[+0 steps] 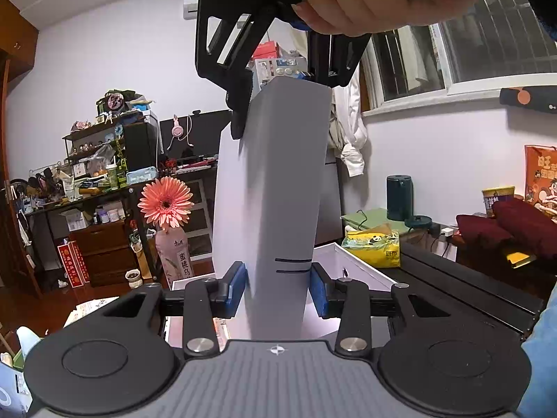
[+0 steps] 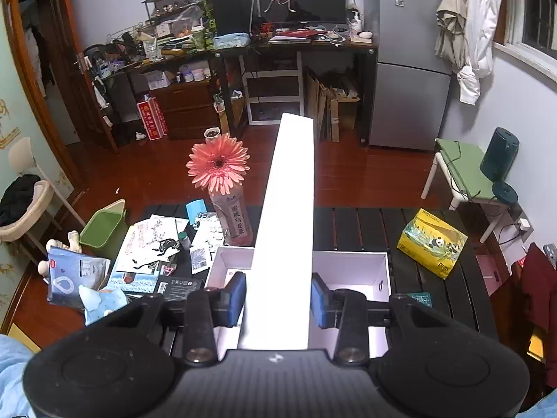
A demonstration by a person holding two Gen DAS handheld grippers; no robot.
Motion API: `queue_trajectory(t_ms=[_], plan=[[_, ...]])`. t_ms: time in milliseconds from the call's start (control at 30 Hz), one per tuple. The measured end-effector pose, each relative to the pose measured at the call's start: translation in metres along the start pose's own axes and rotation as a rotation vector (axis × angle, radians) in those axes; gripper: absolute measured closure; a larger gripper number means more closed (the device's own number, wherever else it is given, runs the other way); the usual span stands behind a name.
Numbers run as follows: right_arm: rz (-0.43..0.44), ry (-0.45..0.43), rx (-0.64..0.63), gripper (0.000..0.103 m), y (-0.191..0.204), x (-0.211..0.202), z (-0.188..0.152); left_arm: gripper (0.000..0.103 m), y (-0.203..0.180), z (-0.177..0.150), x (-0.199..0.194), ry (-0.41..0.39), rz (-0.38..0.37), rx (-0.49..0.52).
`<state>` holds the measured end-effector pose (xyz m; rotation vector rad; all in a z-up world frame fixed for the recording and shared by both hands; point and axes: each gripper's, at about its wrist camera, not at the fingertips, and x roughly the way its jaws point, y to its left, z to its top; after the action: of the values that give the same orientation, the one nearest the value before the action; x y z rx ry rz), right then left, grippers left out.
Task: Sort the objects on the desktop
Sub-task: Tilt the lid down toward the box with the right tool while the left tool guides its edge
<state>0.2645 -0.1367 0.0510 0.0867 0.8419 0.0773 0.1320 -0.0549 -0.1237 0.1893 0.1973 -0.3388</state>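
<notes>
A long white box lid is held by both grippers above an open white box on the dark slatted table. My left gripper is shut on the lid's lower end, blue pads on either side. My right gripper is shut on the lid's other end; it shows from outside at the top of the left wrist view, with the hand above it. Papers, cards and a small bottle lie scattered left of the box.
A pink flower in a bottle stands just behind the box's left corner. A yellow tissue pack lies to the right. A green bin and a blue pouch sit at the table's left edge.
</notes>
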Motion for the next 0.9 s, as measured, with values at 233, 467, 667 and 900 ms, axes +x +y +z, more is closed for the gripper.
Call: queue_trajectory(t_ms=[233, 467, 667, 900], plan=[[0.015, 0.013, 0.026, 0.066, -0.019, 0.002, 0.001, 0.063, 0.005, 0.000, 0.000, 0.019, -0.051, -0.010], [0.086, 0.044, 0.119, 0.066, -0.061, 0.004, -0.002, 0.063, 0.009, -0.003, -0.006, 0.047, -0.120, -0.034], [0.152, 0.046, 0.163, 0.066, -0.097, 0.007, -0.009, 0.063, 0.015, 0.000, -0.013, 0.044, -0.145, -0.058], [0.261, 0.040, 0.214, 0.066, -0.142, 0.016, -0.022, 0.063, 0.019, 0.001, -0.017, 0.055, -0.163, -0.072]])
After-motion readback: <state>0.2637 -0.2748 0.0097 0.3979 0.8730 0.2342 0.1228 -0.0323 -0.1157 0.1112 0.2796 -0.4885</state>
